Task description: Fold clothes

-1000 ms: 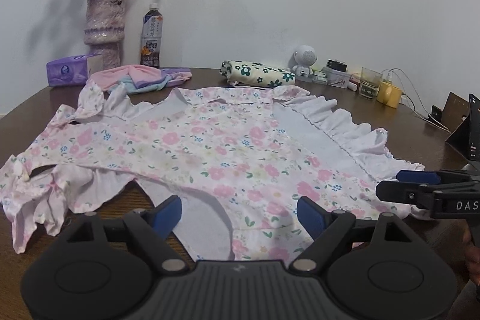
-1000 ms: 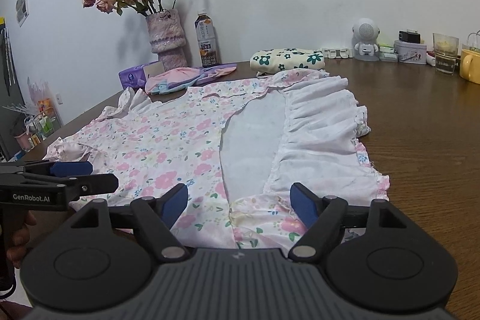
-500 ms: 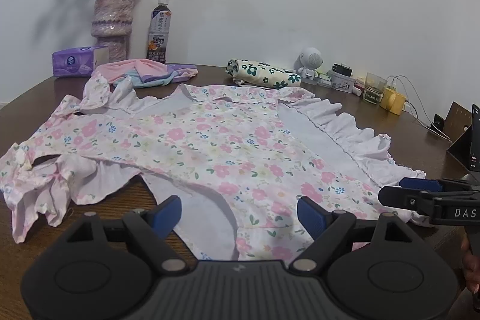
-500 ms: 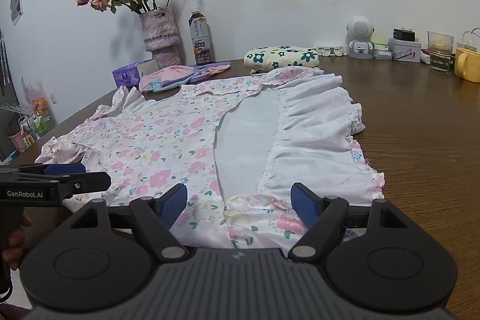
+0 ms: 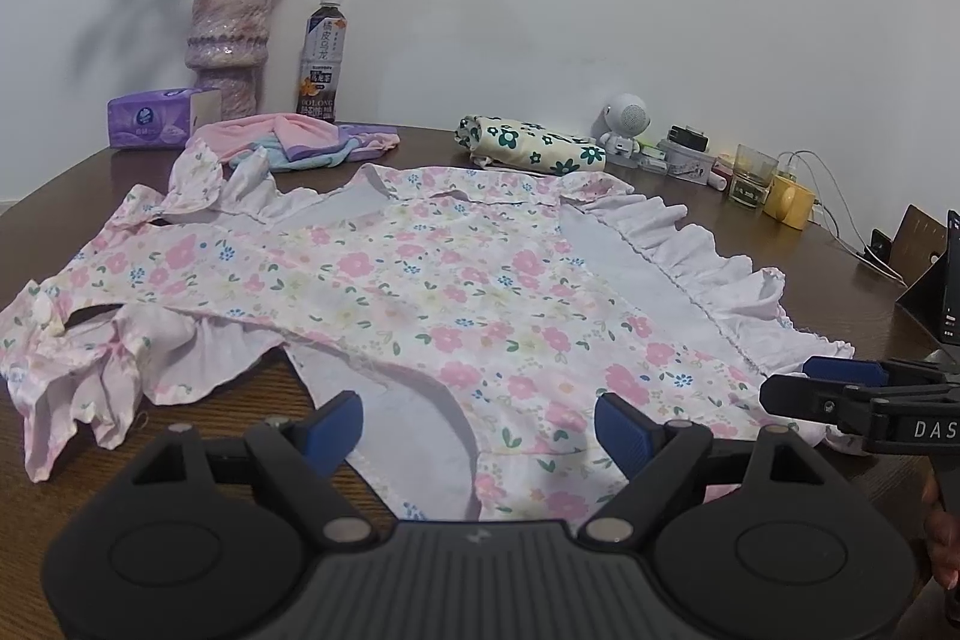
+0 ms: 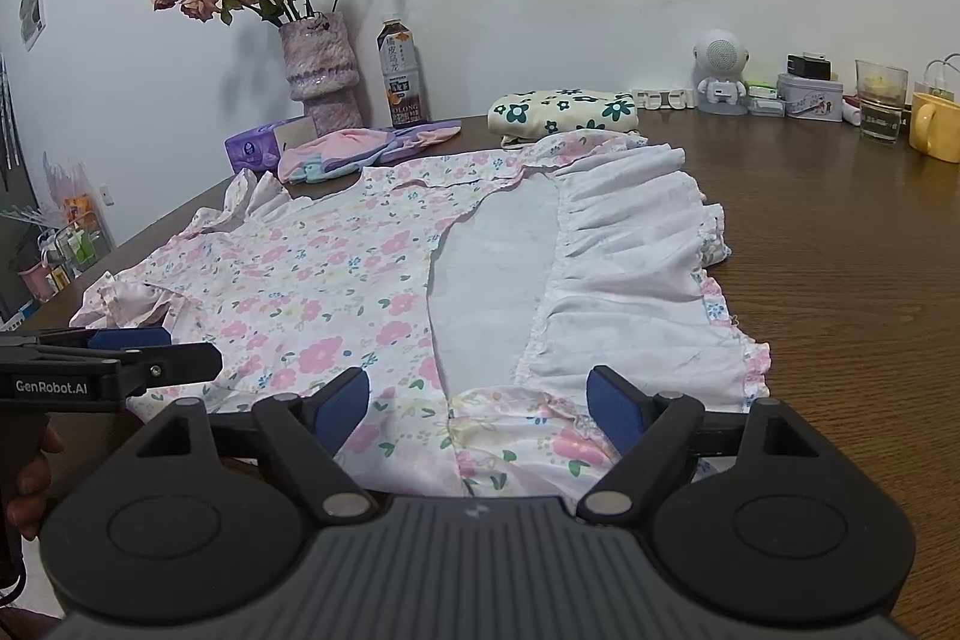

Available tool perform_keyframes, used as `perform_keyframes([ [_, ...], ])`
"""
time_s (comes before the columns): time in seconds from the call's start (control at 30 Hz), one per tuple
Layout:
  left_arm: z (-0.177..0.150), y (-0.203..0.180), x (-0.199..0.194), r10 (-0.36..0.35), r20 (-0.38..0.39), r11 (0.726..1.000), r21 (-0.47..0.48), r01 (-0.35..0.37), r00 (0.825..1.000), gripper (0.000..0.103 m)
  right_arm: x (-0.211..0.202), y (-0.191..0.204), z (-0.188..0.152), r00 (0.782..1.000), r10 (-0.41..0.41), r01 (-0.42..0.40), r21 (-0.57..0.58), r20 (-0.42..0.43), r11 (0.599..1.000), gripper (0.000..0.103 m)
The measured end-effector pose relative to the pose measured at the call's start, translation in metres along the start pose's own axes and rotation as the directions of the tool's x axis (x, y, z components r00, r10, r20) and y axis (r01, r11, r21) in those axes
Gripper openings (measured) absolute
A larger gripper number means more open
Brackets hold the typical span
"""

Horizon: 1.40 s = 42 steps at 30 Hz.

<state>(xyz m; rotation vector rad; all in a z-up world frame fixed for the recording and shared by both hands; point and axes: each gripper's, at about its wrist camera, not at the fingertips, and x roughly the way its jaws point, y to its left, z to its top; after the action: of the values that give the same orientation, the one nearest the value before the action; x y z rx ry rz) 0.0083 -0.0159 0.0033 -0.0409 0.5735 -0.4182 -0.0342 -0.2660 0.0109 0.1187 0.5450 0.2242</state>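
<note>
Dress [image 5: 420,304] is lying flat on table [image 6: 840,232], long axis running away from both grippers. L gripper [image 5: 480,424] is hovering released over near hem – R gripper [image 6: 478,400], jaws just widening, is gripping nothing, equally near.

Dress [image 5: 420,292] on table [image 6: 840,244]

Left gripper [image 5: 479,427] pointed forward and somewhat downward, blue-padded fingers [image 5: 333,424] spread wide, nothing pressed between the pads. Right gripper [image 6: 480,409] sat alongside at a similar downward tilt; its jaws had just been opening and stood wide, pads gripping nothing. Each gripper showed side-on at the edge of the other's view. Part of the left hand [image 6: 27,484] was seen wrapped around its handle; a sliver of the right hand [image 5: 942,538] showed likewise.
</note>
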Motion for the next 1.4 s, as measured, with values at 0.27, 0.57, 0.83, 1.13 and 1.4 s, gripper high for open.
perform_keyframes([
  [0.27,-0.0001,0.0009,-0.0001,-0.001,0.003,1.0,-0.004,0.001,1.0,0.084,0.0003,0.0002,0.0,1.0,-0.002,0.002,0.003,-0.002,1.0,0.081],
  [0.57,-0.0001,0.0023,-0.0005,-0.004,0.006,1.0,-0.01,0.004,1.0,0.084,0.0005,-0.0005,0.0005,1.0,-0.004,0.004,0.005,-0.004,1.0,0.082],
  [0.83,-0.0005,0.0025,-0.001,-0.008,0.008,1.0,-0.013,0.008,1.0,0.084,0.0006,-0.0001,0.0005,1.0,-0.008,0.008,0.002,-0.005,1.0,0.082],
  [1.13,-0.0006,0.003,-0.0009,-0.011,0.009,1.0,-0.017,0.011,1.0,0.084,0.0013,0.0008,0.0003,1.0,-0.012,0.012,-0.001,-0.007,1.0,0.082],
  [1.4,-0.0007,0.0026,-0.0007,-0.009,0.007,1.0,-0.012,0.009,1.0,0.084,0.0014,0.0005,0.0003,1.0,-0.01,0.01,-0.001,-0.009,1.0,0.083],
])
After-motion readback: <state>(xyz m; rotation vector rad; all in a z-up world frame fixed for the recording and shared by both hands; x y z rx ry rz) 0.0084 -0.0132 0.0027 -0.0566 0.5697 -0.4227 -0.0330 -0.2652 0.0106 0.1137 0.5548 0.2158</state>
